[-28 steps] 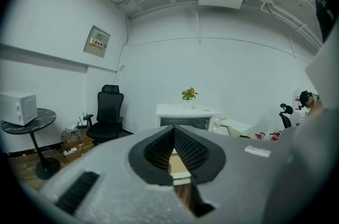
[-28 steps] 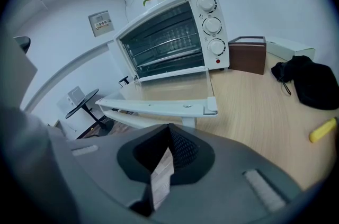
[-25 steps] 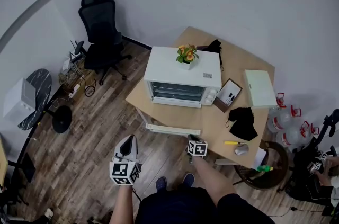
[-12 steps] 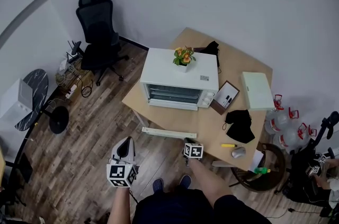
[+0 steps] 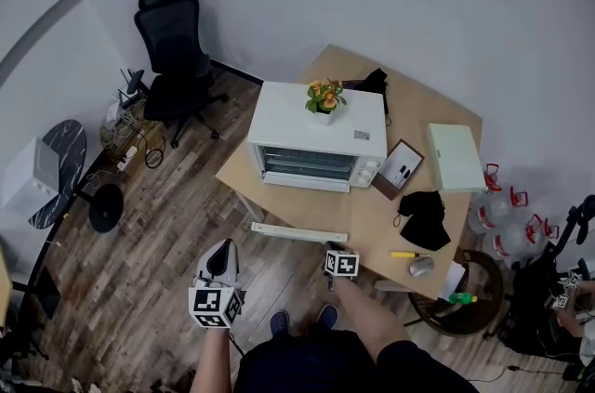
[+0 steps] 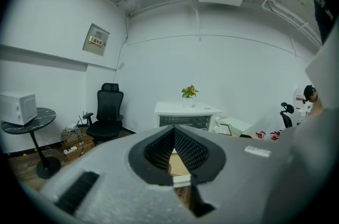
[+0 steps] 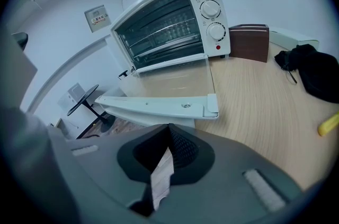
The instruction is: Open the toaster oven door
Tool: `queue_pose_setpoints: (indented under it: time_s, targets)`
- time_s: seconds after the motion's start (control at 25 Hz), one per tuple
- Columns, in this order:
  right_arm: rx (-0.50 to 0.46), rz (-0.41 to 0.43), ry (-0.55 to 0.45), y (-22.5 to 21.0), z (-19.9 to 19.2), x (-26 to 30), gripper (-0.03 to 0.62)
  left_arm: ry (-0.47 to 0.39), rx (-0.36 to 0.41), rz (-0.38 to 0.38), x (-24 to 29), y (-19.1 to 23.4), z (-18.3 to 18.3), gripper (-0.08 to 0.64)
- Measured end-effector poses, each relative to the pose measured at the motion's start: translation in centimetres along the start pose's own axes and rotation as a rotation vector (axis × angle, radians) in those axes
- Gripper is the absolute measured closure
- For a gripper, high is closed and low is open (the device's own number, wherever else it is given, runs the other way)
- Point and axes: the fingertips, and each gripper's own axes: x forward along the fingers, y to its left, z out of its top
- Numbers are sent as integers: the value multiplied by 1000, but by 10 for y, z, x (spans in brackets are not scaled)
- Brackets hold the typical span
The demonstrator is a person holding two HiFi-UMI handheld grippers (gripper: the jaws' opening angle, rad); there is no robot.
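On the wooden worktop (image 5: 409,140) I see the toaster oven (image 5: 319,126), its door (image 5: 299,233) lying open and flat, reaching past the near edge | right claw (image 5: 333,244) pressed together on nothing, just short of the door's front rail | left claw (image 5: 223,247) pressed together, empty, off to the side over the floor (image 5: 158,261).

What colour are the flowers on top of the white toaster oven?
The flowers are orange and yellow, with green leaves. The head view shows them best.

Office rm: swivel chair (image 5: 172,43), wood desk (image 5: 374,205), mouse (image 5: 421,266).
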Motion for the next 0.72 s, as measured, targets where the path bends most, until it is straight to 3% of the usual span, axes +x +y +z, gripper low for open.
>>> queue_pose_setpoints:
  time_s: [0.72]
  targets:
    - [-6,49,37,-3,-5,-2,580,14,7,-16,0,-5,-4,565]
